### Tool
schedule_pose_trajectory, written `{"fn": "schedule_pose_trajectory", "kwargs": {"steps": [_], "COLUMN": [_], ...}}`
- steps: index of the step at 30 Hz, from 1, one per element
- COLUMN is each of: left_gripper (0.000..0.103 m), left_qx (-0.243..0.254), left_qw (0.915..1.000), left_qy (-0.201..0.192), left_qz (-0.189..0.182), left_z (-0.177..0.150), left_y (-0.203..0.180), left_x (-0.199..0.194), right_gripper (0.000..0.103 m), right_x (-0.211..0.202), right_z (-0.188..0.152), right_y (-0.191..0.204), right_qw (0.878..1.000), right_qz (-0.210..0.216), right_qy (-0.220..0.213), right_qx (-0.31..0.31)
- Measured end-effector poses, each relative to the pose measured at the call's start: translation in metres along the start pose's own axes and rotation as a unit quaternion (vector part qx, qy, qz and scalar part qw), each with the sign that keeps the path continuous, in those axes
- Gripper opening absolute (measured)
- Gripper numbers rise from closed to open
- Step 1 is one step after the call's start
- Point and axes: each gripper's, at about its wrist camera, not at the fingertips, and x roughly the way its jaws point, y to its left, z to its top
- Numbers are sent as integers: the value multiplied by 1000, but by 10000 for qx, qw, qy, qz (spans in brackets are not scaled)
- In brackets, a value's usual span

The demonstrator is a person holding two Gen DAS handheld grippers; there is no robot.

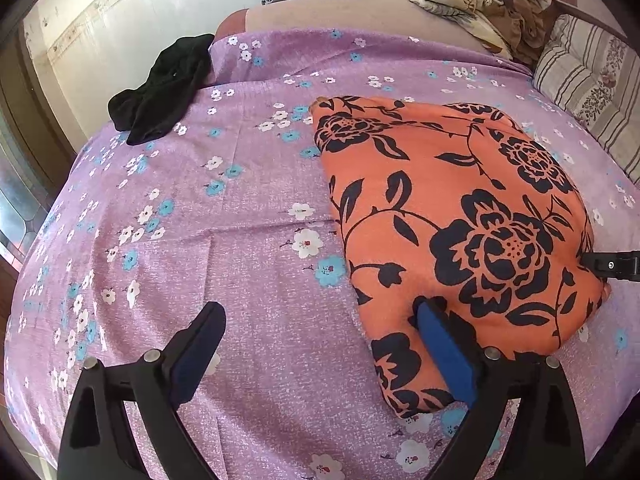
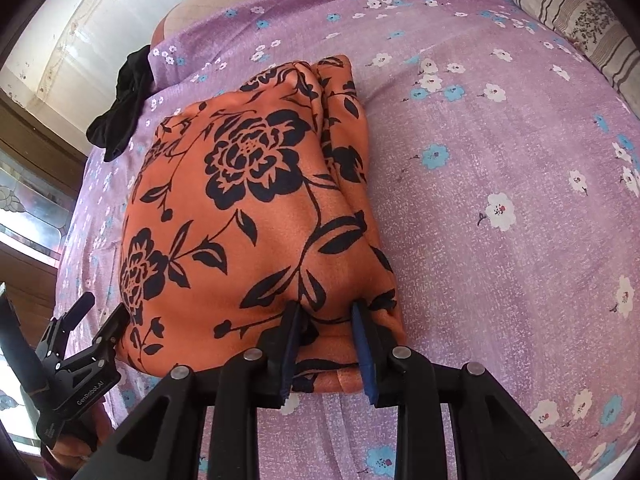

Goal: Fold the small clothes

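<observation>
Between your right fingers (image 2: 330,316) a pinched ridge of the folded orange cloth (image 2: 248,208) sits gripped, on the bed (image 2: 500,140). Your left fingers (image 1: 320,320) gape wide, holding nothing; one rests on the cloth's near edge.

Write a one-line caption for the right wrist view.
Right gripper pinches the near edge of the folded orange floral garment on the purple bedsheet.

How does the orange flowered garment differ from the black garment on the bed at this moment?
The orange flowered garment is folded into a flat, layered rectangle; the black garment lies crumpled and unfolded. The orange one sits mid-bed with the right gripper pinching its near edge; the black one lies untouched at the bed's far edge. Orange is patterned, black plain. Both rest on the purple flowered sheet.
</observation>
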Motion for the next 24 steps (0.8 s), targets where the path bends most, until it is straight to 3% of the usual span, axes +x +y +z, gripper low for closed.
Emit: {"fn": "schedule_pose_trajectory", "kwargs": {"steps": [6, 8, 10, 12, 14, 17, 24], "left_gripper": [96, 96, 96, 96, 96, 96, 96], "left_qx": [41, 44, -62, -141, -219, -363, -626], "left_qw": [9999, 9993, 9977, 9957, 9930, 9869, 9692], "left_qy": [-99, -242, -353, -373, -295, -63, 479], "left_qz": [-82, -282, -568, -841, -1122, -1569, -2332], "left_z": [4, 9, 15, 21, 28, 36, 39], "left_y": [2, 5, 10, 15, 17, 19, 17], "left_x": [-8, -15, -21, -22, -17, -1, 26], "right_gripper": [32, 38, 53, 62, 62, 63, 64], "right_x": [-13, -24, -39, -52, -55, -41, -3], "right_z": [-5, -4, 0, 5, 13, 27, 49], "right_y": [4, 3, -3, -11, -21, -37, -65], "right_qw": [9997, 9991, 9957, 9895, 9874, 9889, 9792], "right_qz": [-27, 243, 742, 1182, 1243, 1038, 1498], "right_qy": [-191, -305, -547, -809, -904, -745, -307], "right_qx": [-168, -153, -9, 191, 377, 759, 1336]}}
